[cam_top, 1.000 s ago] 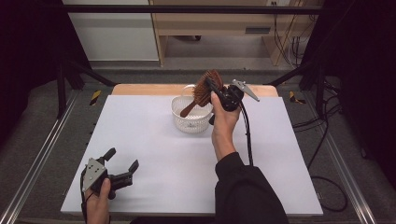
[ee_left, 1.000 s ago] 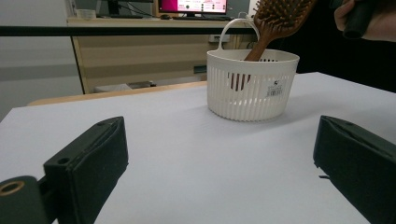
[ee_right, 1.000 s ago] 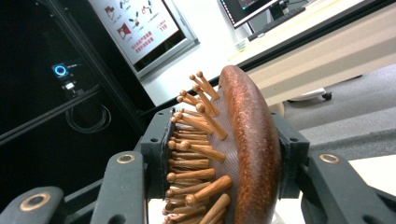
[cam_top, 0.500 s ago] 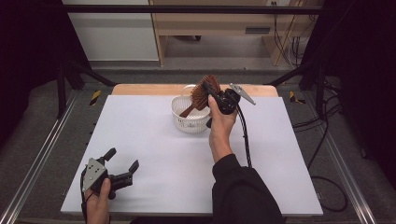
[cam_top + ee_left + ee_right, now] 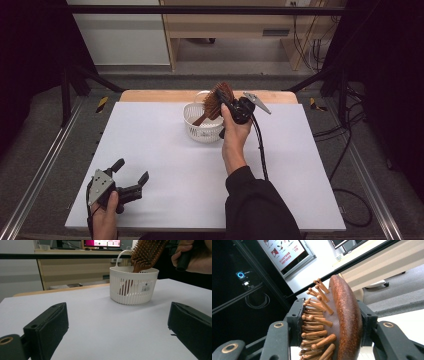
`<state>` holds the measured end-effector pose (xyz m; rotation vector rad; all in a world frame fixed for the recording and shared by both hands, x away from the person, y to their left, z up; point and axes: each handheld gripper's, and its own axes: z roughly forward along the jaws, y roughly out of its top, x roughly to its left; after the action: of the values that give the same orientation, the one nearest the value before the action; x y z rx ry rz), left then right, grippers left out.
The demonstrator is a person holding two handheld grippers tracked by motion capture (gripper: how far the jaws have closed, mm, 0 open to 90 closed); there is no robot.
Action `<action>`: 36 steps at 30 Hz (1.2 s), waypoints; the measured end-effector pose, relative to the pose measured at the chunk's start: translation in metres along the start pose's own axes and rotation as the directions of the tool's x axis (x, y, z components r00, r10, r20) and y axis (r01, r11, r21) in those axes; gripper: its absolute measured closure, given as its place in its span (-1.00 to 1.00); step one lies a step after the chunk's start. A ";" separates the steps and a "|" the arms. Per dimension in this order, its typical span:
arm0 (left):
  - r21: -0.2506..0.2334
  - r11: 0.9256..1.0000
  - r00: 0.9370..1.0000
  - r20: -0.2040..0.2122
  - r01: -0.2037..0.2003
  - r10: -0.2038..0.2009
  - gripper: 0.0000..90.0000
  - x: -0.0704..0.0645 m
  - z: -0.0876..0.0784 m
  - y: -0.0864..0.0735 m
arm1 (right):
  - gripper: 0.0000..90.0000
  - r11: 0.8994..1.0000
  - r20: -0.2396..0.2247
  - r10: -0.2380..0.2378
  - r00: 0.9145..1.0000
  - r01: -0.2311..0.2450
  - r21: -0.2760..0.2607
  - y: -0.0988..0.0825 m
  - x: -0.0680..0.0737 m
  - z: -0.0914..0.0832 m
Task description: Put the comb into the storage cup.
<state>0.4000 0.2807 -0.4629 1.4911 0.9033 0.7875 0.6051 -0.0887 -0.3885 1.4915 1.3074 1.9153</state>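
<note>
A brown wooden hairbrush (image 5: 216,101) stands tilted with its handle down inside a white slatted basket (image 5: 202,129) at the table's far middle. My right gripper (image 5: 227,102) is shut on the brush's head; its jaws press the bristle side and the rounded back of the hairbrush (image 5: 342,322). My left gripper (image 5: 131,180) rests near the front left corner, open with nothing between its jaws. In the left gripper view the basket (image 5: 133,286) stands ahead, with the hairbrush (image 5: 146,253) rising out of it and a hand at the upper right.
The white table (image 5: 165,165) spreads wide between the two grippers. A black cable (image 5: 260,150) trails from the right gripper along the forearm. Metal rails run along both sides of the table, and a wooden strip edges its far side.
The right gripper with the hairbrush has shifted slightly left and down over the basket. The left gripper has stayed still.
</note>
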 end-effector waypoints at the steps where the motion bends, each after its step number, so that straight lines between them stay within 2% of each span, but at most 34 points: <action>1: 0.001 1.000 1.000 0.001 -0.001 0.001 -0.93 0.000 0.000 0.000 | 0.12 1.000 0.003 0.008 1.000 -0.008 -0.002 -0.001 -0.001 0.000; 9: 0.002 1.000 1.000 0.004 -0.002 0.002 -0.93 -0.001 0.000 0.000 | 0.12 1.000 0.012 0.024 1.000 -0.024 -0.002 -0.004 -0.004 0.001; 36: 0.007 1.000 1.000 0.009 -0.001 0.001 -0.93 -0.001 0.001 0.000 | 0.12 1.000 0.006 0.025 1.000 -0.025 0.006 -0.011 -0.005 0.003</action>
<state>0.4001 0.2791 -0.4632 1.5005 0.8994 0.7789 0.6068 -0.0854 -0.4004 1.5215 1.2990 1.9230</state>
